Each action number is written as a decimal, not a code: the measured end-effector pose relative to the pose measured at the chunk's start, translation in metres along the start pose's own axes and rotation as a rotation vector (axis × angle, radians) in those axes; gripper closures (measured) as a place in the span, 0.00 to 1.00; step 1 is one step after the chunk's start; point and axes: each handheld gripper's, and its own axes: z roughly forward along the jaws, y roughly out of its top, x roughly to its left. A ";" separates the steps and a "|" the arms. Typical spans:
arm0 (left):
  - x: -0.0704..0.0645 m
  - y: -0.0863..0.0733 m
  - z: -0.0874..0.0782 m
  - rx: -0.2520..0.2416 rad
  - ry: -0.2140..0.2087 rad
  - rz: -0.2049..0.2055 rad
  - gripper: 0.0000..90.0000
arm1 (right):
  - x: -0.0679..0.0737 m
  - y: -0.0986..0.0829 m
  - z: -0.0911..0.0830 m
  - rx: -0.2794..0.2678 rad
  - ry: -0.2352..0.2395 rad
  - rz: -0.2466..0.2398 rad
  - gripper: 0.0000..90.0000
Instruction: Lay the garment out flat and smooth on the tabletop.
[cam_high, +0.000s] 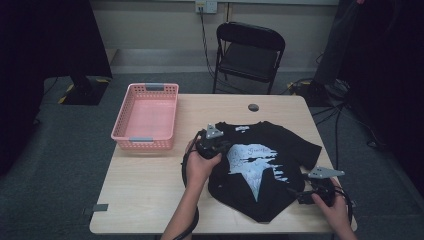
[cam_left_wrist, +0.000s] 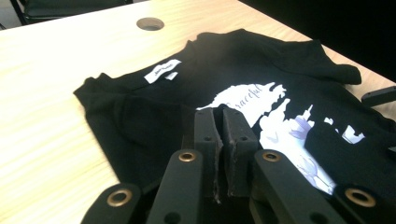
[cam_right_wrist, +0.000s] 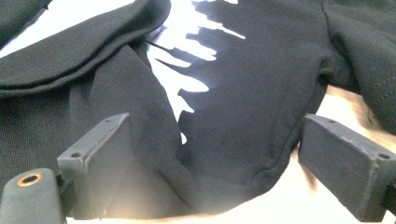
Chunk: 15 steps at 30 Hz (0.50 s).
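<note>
We have a black shirt (cam_high: 260, 165) lying flat on the table (cam_high: 150, 185), a bit to the right of the middle, with a white picture on its front. Its neck, with the little white label (cam_left_wrist: 162, 71), points to about 11 o'clock, toward the far edge. Its bottom hem points to about 5 o'clock, toward us. So the long way of the shirt runs from far-left to near-right, a little slanted.

Our left tongs (cam_high: 212, 145) sit at the shirt's left side, near the neck end. In the left gripper view the two black jaws are pressed tight together. A fold of black cloth lies right at their tips, but we cannot tell if any cloth is pinched between them.

Our right tongs (cam_high: 305, 192) are at the shirt's right side, near the bottom corner, at about 4 o'clock from the picture. In the right gripper view the jaws stand wide apart, and a rounded fold of the shirt's edge lies right between them, resting on the table. They hold nothing yet.

We think the right tongs are the ones set to grab next, since the cloth edge is already in their gap.

A pink basket (cam_high: 146, 117) sits well apart, at about 10 o'clock from the shirt.
</note>
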 end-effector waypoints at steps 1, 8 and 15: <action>0.001 0.000 -0.001 -0.002 0.000 -0.003 0.95 | 0.000 0.000 0.000 0.000 0.000 0.000 0.11; 0.007 -0.002 -0.009 -0.021 0.009 -0.018 0.95 | 0.000 0.000 0.000 0.000 0.000 0.000 0.11; 0.012 -0.004 -0.017 -0.038 0.023 -0.031 0.95 | 0.000 0.000 0.000 0.000 0.000 0.000 0.10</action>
